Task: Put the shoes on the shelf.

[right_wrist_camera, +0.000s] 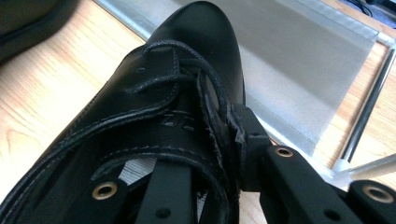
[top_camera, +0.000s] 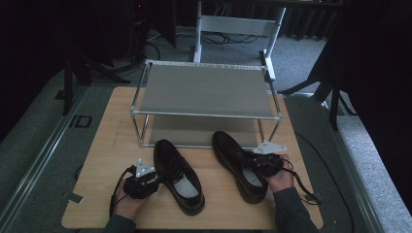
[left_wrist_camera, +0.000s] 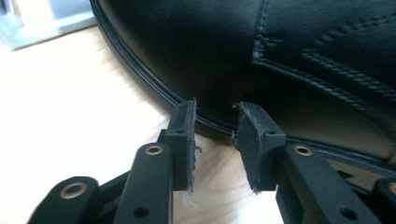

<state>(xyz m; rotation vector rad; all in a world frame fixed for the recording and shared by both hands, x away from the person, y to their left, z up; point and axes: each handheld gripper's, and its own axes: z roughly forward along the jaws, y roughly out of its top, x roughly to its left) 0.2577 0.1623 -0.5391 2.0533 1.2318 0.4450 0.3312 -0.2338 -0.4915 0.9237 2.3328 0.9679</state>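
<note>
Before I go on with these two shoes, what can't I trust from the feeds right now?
- Left tool: high view, the left shoe hides its tips.
- Right tool: right gripper view, one jaw goes inside the right shoe, pad hidden by leather.
- Rack lower shelf: high view, mostly covered by the top shelf.
- Insole print: too small.

I work in what looks like a lab or recording studio, not a home. My bench [top_camera: 97, 160] is a small wooden top on grey carpet [top_camera: 311, 53]. Black curtains [top_camera: 374, 73] hang round it, dark stands [top_camera: 68, 77] rise at the sides, and cables [top_camera: 228, 39] run over the floor beneath a white frame [top_camera: 238, 24] behind.
</note>
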